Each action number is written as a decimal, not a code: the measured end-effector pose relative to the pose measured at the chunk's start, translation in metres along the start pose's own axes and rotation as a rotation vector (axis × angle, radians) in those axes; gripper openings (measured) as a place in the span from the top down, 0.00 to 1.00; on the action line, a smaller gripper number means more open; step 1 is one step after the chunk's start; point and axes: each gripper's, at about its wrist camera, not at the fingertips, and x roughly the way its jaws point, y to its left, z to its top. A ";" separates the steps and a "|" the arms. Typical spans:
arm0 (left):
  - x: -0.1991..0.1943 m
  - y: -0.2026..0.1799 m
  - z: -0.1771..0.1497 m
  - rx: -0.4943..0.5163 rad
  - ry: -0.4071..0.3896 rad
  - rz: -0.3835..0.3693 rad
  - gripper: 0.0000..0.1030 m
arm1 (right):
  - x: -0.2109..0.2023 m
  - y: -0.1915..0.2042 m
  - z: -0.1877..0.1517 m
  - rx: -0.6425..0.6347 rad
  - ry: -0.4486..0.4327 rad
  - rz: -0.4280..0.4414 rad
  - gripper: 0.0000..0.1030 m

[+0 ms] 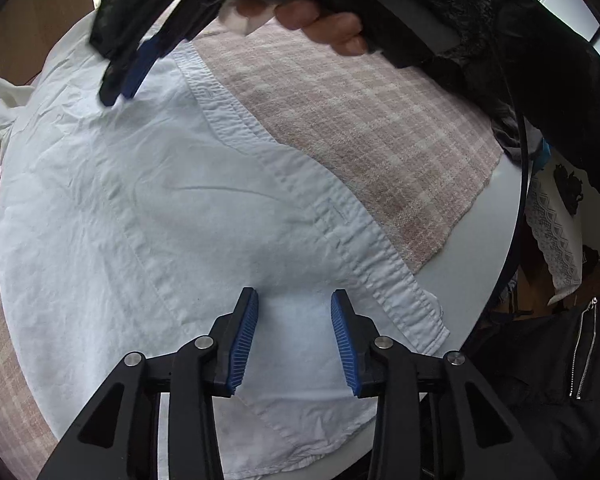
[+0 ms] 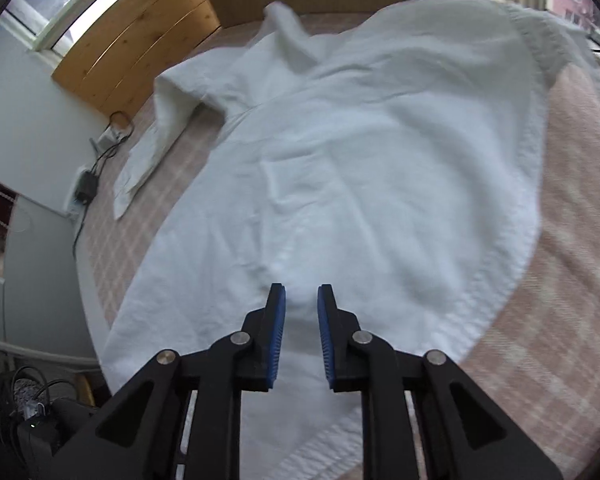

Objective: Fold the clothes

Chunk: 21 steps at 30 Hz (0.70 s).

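A: Nearest in the left wrist view?
B: The left tool [image 1: 294,300] at the bottom centre, tilted steeply down, its blue pads parted with only the white garment [image 1: 172,200] showing in the gap, nothing pinched.
A: And the right tool?
B: In its own view the right tool [image 2: 301,298] sits at the bottom centre, jaws narrowly apart over the cloth, gripping nothing.
A: Where is the garment?
B: Spread flat on a pink checked towel [image 1: 380,128] across the counter [image 1: 488,240].
A: Farther off?
B: Upper left of the left view, a hand [image 1: 324,20] holds the right tool angled down onto the cloth.
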 end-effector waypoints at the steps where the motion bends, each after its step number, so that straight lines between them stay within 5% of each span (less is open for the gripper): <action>1: -0.001 -0.001 -0.001 0.004 0.000 0.002 0.60 | 0.008 0.005 0.000 -0.014 0.009 -0.028 0.79; 7: -0.033 0.022 -0.010 -0.086 0.015 0.045 0.61 | -0.012 -0.012 0.007 0.053 -0.048 -0.341 0.80; 13: -0.144 0.112 -0.044 -0.282 -0.100 0.208 0.59 | -0.102 -0.011 -0.012 0.157 -0.104 -0.073 0.75; 17: -0.208 0.194 -0.070 -0.419 -0.147 0.346 0.59 | -0.179 0.022 0.000 0.077 -0.182 -0.115 0.69; 21: -0.236 0.274 -0.088 -0.529 -0.173 0.428 0.56 | -0.240 0.055 0.030 -0.022 -0.268 -0.143 0.51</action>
